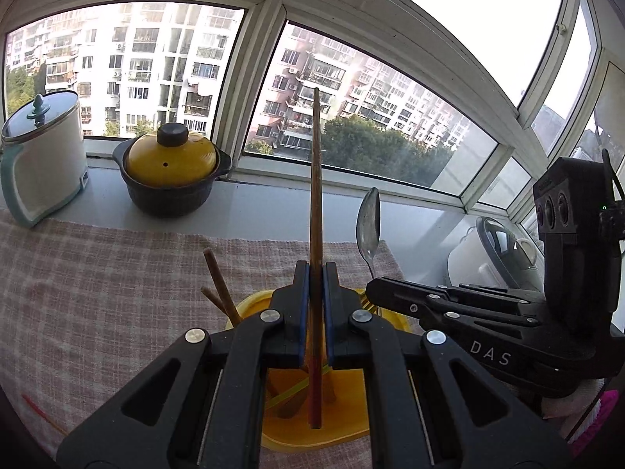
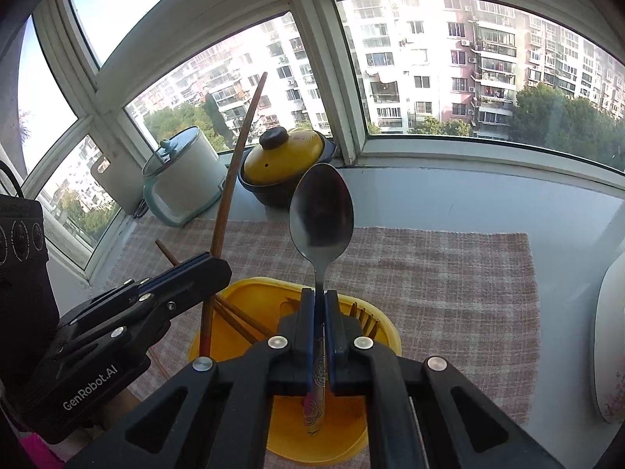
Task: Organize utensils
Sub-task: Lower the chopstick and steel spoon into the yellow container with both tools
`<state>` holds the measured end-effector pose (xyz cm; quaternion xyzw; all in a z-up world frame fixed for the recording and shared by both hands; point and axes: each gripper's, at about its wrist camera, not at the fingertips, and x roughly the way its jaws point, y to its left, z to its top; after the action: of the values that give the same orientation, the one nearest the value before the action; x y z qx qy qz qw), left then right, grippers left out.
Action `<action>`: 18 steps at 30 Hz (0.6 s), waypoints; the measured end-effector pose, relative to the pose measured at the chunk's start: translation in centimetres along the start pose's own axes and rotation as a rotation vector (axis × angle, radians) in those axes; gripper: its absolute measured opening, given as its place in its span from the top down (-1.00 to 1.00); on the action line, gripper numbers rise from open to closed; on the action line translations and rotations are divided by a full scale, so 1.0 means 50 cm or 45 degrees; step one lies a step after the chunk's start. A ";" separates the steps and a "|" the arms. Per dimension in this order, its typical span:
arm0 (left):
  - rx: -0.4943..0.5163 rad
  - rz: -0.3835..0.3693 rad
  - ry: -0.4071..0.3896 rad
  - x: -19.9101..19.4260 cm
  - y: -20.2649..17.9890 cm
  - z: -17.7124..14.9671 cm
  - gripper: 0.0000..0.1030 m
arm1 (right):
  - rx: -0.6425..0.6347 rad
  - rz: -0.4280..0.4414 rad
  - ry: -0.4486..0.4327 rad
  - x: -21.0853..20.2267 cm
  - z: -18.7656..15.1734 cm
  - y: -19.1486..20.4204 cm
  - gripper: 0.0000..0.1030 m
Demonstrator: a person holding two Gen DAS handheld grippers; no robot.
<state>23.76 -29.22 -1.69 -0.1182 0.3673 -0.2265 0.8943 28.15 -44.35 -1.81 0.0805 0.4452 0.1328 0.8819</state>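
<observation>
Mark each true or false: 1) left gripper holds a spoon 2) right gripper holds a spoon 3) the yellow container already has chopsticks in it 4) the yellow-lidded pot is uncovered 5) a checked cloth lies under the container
1) False: the left gripper is shut on a wooden chopstick.
2) True: the right gripper is shut on the spoon.
3) True: chopsticks lean in the yellow container.
4) False: the pot has its lid on.
5) True: checked cloth.

Warm colours on a windowsill table
Yellow container (image 2: 386, 336), pink checked cloth (image 2: 449, 273), brown chopstick (image 1: 315, 195), silver spoon (image 2: 322, 215), yellow-lidded black pot (image 1: 172, 172).
</observation>
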 end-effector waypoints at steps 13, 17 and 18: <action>0.032 0.019 0.043 0.013 -0.002 -0.038 0.92 | 0.002 -0.007 0.031 0.011 -0.031 0.004 0.96; 0.024 0.015 0.055 0.010 0.002 -0.041 0.92 | 0.007 -0.011 0.032 0.008 -0.037 0.003 0.96; 0.020 0.014 0.057 0.008 0.004 -0.041 0.92 | 0.008 -0.011 0.035 0.007 -0.038 0.003 0.96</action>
<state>22.64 -29.35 -3.43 -0.1040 0.3861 -0.2272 0.8880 26.81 -44.07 -3.18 0.0795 0.4580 0.1286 0.8760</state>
